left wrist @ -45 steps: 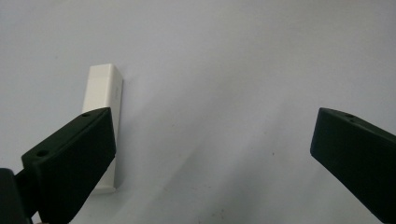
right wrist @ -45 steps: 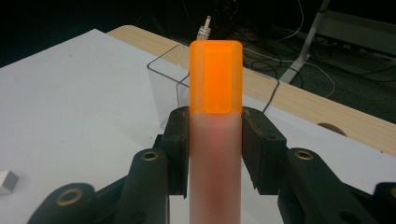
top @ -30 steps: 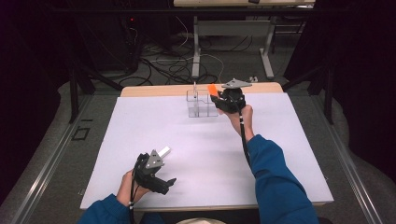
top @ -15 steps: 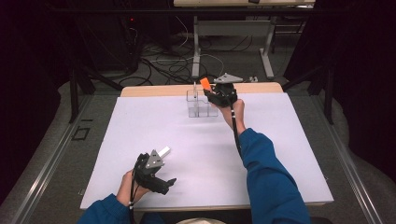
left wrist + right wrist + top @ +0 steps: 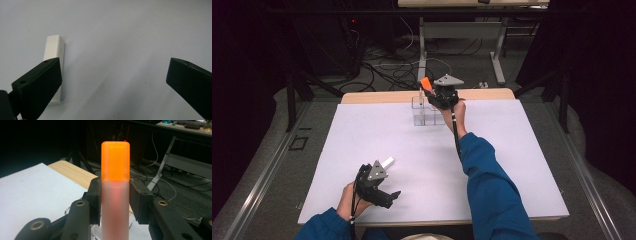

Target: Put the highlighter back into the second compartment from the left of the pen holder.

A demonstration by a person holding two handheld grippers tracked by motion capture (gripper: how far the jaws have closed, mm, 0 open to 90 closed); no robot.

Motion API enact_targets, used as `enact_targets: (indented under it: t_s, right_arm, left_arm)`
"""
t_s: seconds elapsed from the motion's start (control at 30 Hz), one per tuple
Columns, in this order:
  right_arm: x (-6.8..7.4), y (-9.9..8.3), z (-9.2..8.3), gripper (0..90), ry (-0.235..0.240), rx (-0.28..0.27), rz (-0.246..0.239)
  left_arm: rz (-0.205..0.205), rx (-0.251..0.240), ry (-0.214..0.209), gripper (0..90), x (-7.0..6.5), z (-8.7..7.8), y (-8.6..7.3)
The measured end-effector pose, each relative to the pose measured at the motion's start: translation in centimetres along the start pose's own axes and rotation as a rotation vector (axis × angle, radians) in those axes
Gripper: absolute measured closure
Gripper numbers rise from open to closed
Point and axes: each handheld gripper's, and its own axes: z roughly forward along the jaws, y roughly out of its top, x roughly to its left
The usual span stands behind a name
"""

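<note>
Since a second ago the right tongs [image 5: 432, 90] have slid leftward along the far edge of the white surface [image 5: 512, 165], carrying the orange-capped tube [image 5: 115, 195], and now hang over the clear compartment box [image 5: 424, 111] while the left tongs [image 5: 384, 192] have kept their place at the near edge. Right tongs are clenched on the frosted body of the tube, orange cap standing above the pads. Left tongs are spread wide and grasp nothing, with a white block [image 5: 54, 60] lying on the surface just beside one jaw.
</note>
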Motion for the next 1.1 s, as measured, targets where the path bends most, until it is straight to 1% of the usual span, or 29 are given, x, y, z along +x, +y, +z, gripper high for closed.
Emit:
enact_targets:
  t_s: [0.07,0.1,0.17,0.2,0.23,0.27,0.33,0.43,0.47,0.53,0.63,0.73,0.8,0.87,0.93,0.97,1.0,1.07,1.1]
  right_arm:
    - [0.0,0.0,0.3,64.4,-0.003,-0.004,0.007]
    - [0.0,0.0,0.4,64.4,-0.008,-0.009,0.003]
    - [0.0,0.0,0.6,64.4,-0.013,-0.014,-0.007]
    - [0.0,0.0,0.7,64.4,-0.018,-0.012,-0.008]
    - [0.0,0.0,0.7,64.4,-0.019,-0.006,-0.003]
    - [-0.1,-0.1,0.9,64.4,-0.018,-0.018,0.006]
    - [-0.1,-0.1,1.1,64.4,-0.019,-0.022,0.004]
    - [0.0,-0.3,1.5,64.4,-0.02,-0.013,0.001]
    - [0.0,-0.3,1.6,64.4,-0.021,-0.016,-0.007]
    - [0.1,-0.4,1.8,64.4,-0.017,-0.018,-0.004]
    - [0.3,-0.4,2.1,64.4,-0.022,-0.008,-0.02]
    - [0.4,-0.6,2.5,64.4,-0.026,-0.008,-0.014]
    - [0.4,-0.7,2.7,64.3,-0.021,-0.001,-0.023]
    - [0.6,-0.8,2.9,64.3,-0.027,0.004,-0.026]
    - [0.6,-1.1,3.2,64.1,-0.022,0.023,-0.027]
    - [0.7,-1.2,3.3,63.3,-0.021,0.036,-0.032]
    - [0.7,-1.3,3.4,58.3,-0.031,0.053,-0.041]
    - [0.7,-1.3,3.4,47.2,-0.027,0.085,-0.022]
    - [0.7,-1.2,3.2,42.7,-0.023,0.115,-0.023]
  left_arm:
    - [0.0,0.0,0.0,0.1,0.0,0.0,0.0]
    - [-0.001,-0.001,-0.002,0.1,0.0,0.0,0.0]
    - [0.003,0.012,-0.011,0.1,0.1,-0.1,0.0]
    - [0.0,-0.003,0.001,0.1,0.0,0.0,0.0]
    - [0.002,0.001,0.0,0.1,0.0,0.0,0.0]
    - [0.004,0.0,0.0,0.1,0.0,0.0,0.0]
    - [0.004,0.001,-0.001,0.1,0.0,0.0,0.0]
    - [0.002,-0.001,0.0,0.1,0.0,0.0,0.0]
    - [0.002,0.0,-0.001,0.1,0.0,0.0,0.0]
    - [0.003,0.0,-0.002,0.1,0.0,0.0,0.0]
    - [0.003,-0.002,-0.001,0.1,0.0,0.0,0.0]
    - [0.002,-0.001,-0.002,0.1,0.0,0.0,0.0]
    - [0.003,-0.001,-0.003,0.1,0.0,0.0,0.0]
    - [0.003,-0.001,-0.003,0.1,0.0,0.0,0.0]
    - [0.005,0.005,-0.009,0.1,0.0,-0.1,0.0]
    - [0.006,0.011,-0.013,0.1,0.0,-0.1,0.1]
    - [0.006,0.01,-0.013,0.1,0.0,-0.2,0.0]
    - [0.005,0.009,-0.011,0.1,0.1,-0.2,0.0]
    - [0.004,0.009,-0.013,0.1,0.1,-0.2,0.0]
